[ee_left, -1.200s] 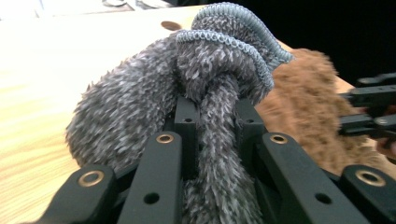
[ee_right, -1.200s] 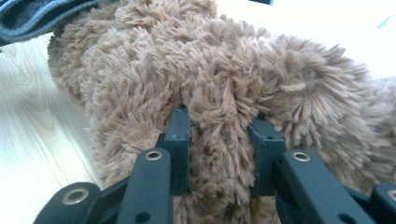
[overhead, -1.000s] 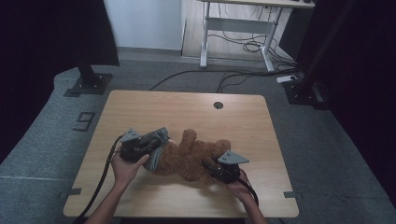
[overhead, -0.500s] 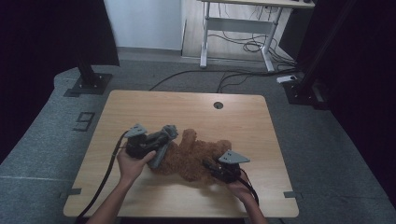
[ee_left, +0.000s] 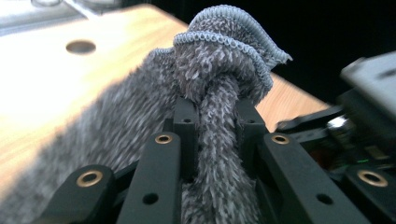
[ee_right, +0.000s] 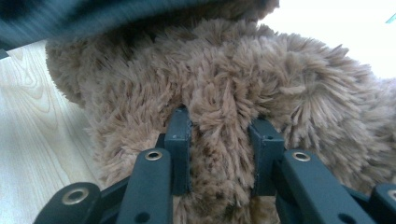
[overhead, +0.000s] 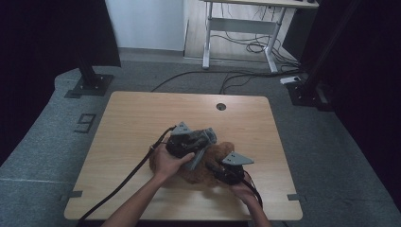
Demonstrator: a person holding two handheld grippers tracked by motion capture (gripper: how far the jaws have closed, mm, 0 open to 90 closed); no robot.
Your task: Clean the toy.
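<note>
Left gripper (ee_left: pixel 215 116): jaws clamped on a bunched fold of grey fleecy cloth (ee_left: pixel 219 70), which rises past their tips. Right gripper (ee_right: pixel 222 135): jaws pinched on brown fur of a plush teddy bear (ee_right: pixel 243 79), lying just ahead on the wooden table (overhead: pixel 142 118), beneath the cloth.
</note>
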